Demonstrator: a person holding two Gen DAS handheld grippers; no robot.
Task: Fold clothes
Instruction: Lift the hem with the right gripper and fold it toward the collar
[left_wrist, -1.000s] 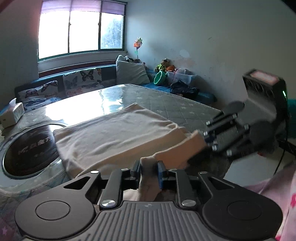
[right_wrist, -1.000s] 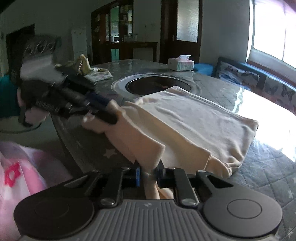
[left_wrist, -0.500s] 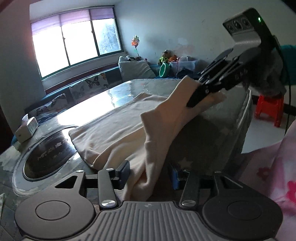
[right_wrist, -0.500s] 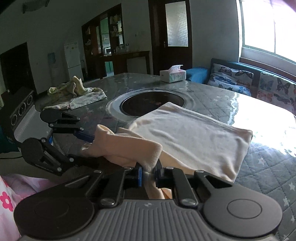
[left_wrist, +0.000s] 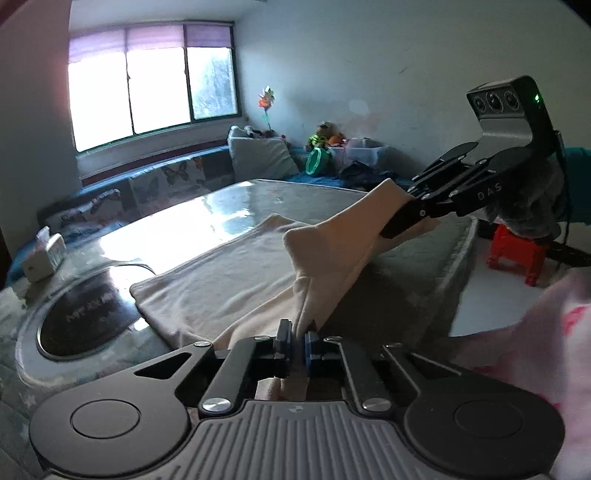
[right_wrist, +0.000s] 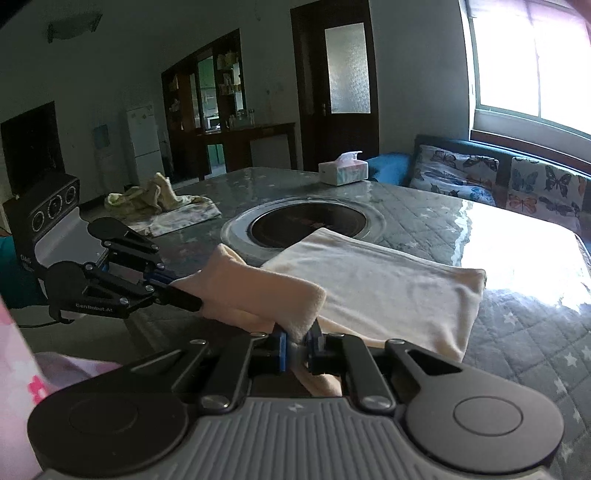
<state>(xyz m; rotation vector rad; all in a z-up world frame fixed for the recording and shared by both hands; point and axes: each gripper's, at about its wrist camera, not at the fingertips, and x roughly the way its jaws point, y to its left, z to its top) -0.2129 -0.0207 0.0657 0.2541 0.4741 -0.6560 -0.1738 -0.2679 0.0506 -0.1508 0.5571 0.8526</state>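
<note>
The cream garment (left_wrist: 236, 273) is lying mostly flat on the bench (right_wrist: 517, 332), already doubled into a neat rectangle there, while its near end is being held up off the surface between the two grippers. The left gripper (left_wrist: 298, 341) is clenching a bunched fold of that near end, its jaws pressed onto the cloth, and the right gripper (right_wrist: 297, 345) is pinching the other corner in the same way, so the raised strip is sagging in a soft curve between them. Judging by that sag and the thick, rounded edges, the fabric is looking light, limp and fleecy rather than slippery; it is likely going to drape wherever it is unsupported, so taking hold at the corners or the hem, as both jaws are doing, is seeming the sensible grip. Just beyond the garment, a round dark hob (right_wrist: 306, 225) is sitting sunk into the bench, carrying writing too blurred to read. Farther off, a tissue box (right_wrist: 343, 172) and a crumpled yellowish cloth (right_wrist: 159, 205) are resting on the bench. On the grippers' arms, "GenRobot.AI" and "DAS" are showing in small lettering. A cushioned window seat (right_wrist: 498, 181) with butterfly cushions is running along the wall under the window.
</note>
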